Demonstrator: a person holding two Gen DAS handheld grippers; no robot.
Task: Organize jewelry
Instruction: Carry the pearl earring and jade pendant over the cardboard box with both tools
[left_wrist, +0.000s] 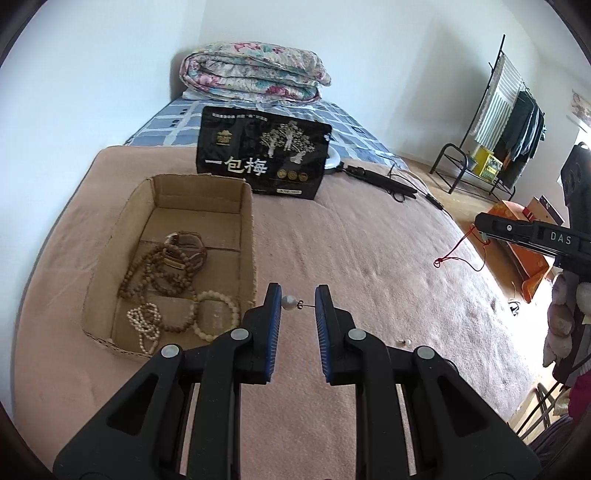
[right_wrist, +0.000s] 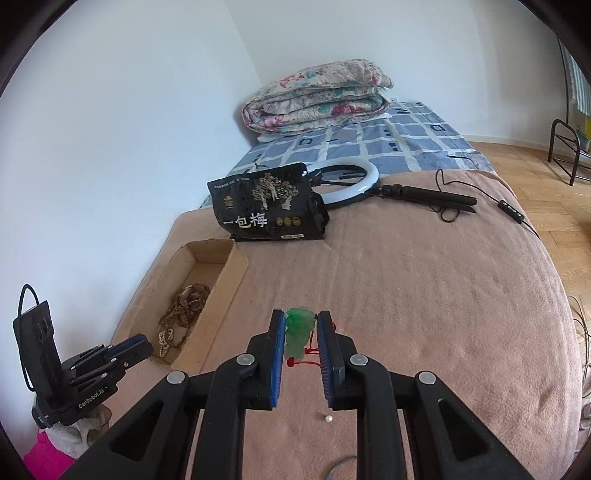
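Left gripper held above the pink fleece blanket covering the bed, just right of the open brown cardboard box. A white pearl stud earring spans the gap between its blue-padded fingers: pearl against the left pad, thin post reaching the right pad, so the fingers are clamped on it though set fairly wide. Inside the box: a long brown wooden bead necklace, a brown-strapped wristwatch, a cream bead bracelet and a small white pearl strand, all lying on the box floor. Right gripper is low over the blanket, fingers closed on a green jade-like carved pendant; its red cord trails beneath between the fingers. In the left wrist view the cord hangs as a red loop from the right gripper's tip at the far right. A second small pearl stud lies loose on the blanket near the right gripper's base. Behind the box stands a black snack bag with white Chinese characters; behind that, a white ring light on a black folded stand. Folded floral quilt at the far end on the blue checked sheet.
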